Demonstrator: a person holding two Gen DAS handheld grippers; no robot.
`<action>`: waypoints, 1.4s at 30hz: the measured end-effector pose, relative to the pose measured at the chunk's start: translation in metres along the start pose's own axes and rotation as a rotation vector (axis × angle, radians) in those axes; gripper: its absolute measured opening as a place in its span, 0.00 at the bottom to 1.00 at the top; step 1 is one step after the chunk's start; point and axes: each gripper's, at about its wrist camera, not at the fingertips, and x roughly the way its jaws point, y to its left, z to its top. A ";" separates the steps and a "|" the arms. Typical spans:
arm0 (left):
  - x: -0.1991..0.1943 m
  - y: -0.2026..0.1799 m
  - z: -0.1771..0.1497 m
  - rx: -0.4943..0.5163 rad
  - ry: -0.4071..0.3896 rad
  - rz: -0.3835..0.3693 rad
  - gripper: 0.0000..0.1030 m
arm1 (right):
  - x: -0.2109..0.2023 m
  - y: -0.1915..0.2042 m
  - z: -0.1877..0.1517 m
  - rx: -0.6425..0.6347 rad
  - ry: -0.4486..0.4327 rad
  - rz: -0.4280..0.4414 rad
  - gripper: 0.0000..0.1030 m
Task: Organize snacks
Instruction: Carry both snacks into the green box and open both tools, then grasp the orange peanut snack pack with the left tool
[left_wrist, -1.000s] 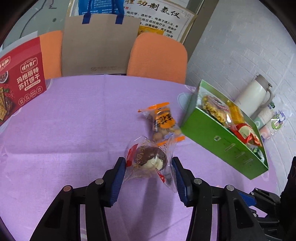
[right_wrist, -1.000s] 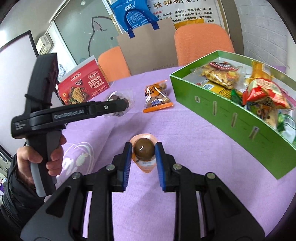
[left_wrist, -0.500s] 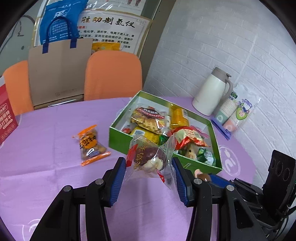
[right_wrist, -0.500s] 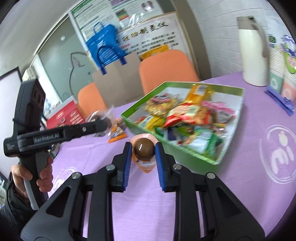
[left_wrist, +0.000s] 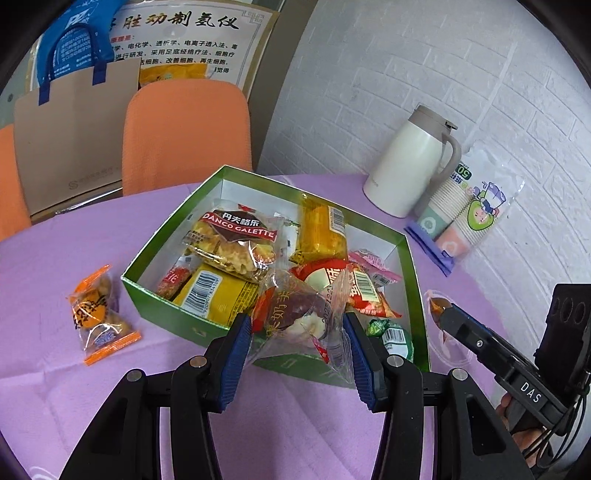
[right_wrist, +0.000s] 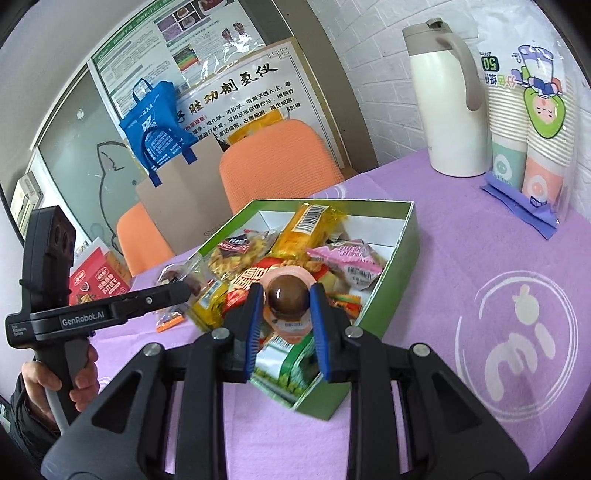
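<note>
- Since a second ago, both my hands have swung from the open purple cloth over to the green box (left_wrist: 167, 295); its contents now fill both views.
- My left gripper (left_wrist: 298, 334) pinches a clear packet (left_wrist: 295, 314) with a dark sweet, hanging over the box's near wall.
- My right gripper (right_wrist: 286, 308) is clamped narrow on a brown egg pouch (right_wrist: 286, 299), already above the snacks inside.
- I judge the right hand better placed to let go first.
- One orange packet (left_wrist: 98, 314) lies on the tablecloth (left_wrist: 74, 236), left of the box.
- Farther off stands the jug (left_wrist: 406, 166).
</note>
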 end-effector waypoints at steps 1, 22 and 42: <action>0.004 0.000 0.002 -0.001 0.001 0.001 0.50 | 0.006 -0.001 0.002 -0.006 0.009 -0.004 0.28; 0.005 0.012 -0.006 0.007 -0.091 0.154 0.96 | 0.000 0.018 -0.019 -0.099 0.006 -0.045 0.91; -0.072 0.128 -0.085 -0.224 -0.113 0.223 0.95 | 0.038 0.123 -0.071 -0.237 0.195 0.130 0.93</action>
